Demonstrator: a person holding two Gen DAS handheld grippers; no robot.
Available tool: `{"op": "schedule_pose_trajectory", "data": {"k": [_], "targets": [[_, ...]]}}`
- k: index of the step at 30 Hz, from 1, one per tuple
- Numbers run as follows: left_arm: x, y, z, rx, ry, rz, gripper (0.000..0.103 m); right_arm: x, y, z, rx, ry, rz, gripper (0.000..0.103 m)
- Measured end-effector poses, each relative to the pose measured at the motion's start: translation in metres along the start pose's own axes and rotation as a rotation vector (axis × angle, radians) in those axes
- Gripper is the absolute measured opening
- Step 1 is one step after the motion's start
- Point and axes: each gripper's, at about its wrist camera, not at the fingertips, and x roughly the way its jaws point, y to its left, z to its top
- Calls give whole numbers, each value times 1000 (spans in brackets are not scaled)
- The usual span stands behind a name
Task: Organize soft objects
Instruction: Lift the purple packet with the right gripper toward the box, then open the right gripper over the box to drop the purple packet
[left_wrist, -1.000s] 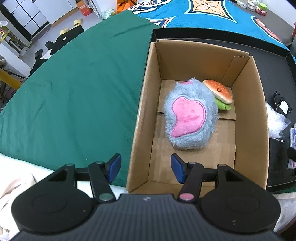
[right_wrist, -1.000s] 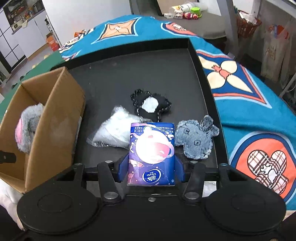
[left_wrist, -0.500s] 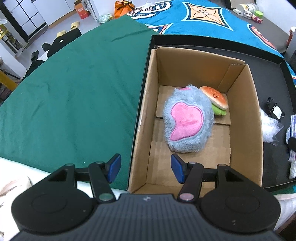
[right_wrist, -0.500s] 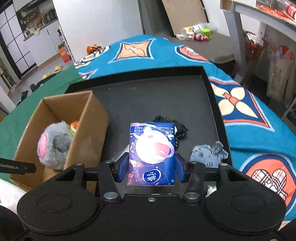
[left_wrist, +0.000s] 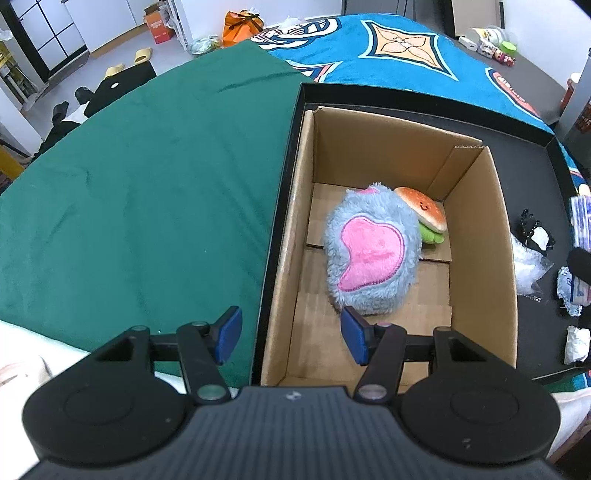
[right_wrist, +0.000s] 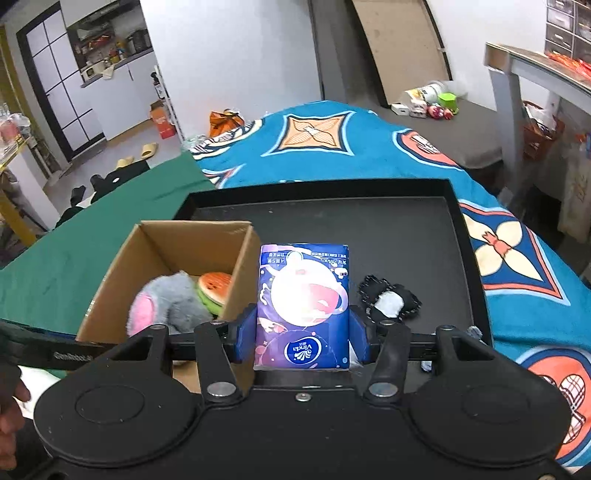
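From the left wrist view, the left gripper hangs over the near end of the cardboard box, its blue fingers spread wide with nothing between them. One finger sits above the green cloth, the other above the box floor. Inside the box lies a grey plush with a pink patch, a burger plush touching its far side. The box stands in a black tray.

From the right wrist view, the right gripper has its fingers pressed against both sides of a tissue pack, held upright just beside the box's right wall. A black-and-white fabric piece lies on the tray near the pack.
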Motion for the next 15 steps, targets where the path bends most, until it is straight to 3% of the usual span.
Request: {"op": "schedule_pose_trajectory", "data": {"k": [10,15], "targets": [[2,10,-4,-19,-17,-49,54,-3,31,16,-26,-10,36,50],[3,15,-6,-38,-31,-73,46,1,48,21,-46,-1,58,50]]}}
